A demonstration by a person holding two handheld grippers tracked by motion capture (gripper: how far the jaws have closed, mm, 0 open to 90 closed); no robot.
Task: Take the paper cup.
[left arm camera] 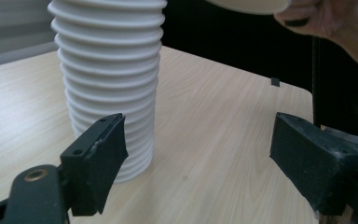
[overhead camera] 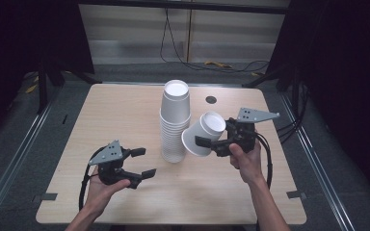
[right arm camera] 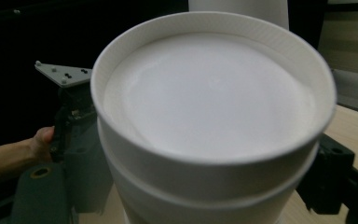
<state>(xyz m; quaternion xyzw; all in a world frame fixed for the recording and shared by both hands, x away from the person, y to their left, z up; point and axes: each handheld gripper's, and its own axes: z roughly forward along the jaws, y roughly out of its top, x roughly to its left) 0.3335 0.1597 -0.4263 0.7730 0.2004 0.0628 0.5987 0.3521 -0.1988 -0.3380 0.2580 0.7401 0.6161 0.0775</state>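
Your right tongs (overhead camera: 211,143) pinch smooth white nested paper cups (overhead camera: 203,133), tilted above the pale wood-grain bench (overhead camera: 125,110) just beside the tall ribbed stack of white paper cups (overhead camera: 175,122), while your left tongs (overhead camera: 143,162) stand spread and empty.

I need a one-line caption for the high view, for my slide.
Right gripper holds a tilted white paper cup beside the tall cup stack; the left gripper is open, holding nothing, above the wooden table.

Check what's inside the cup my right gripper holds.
Hidden: the cup shows its closed base; its mouth faces down toward the stack. A second cup may be nested inside.
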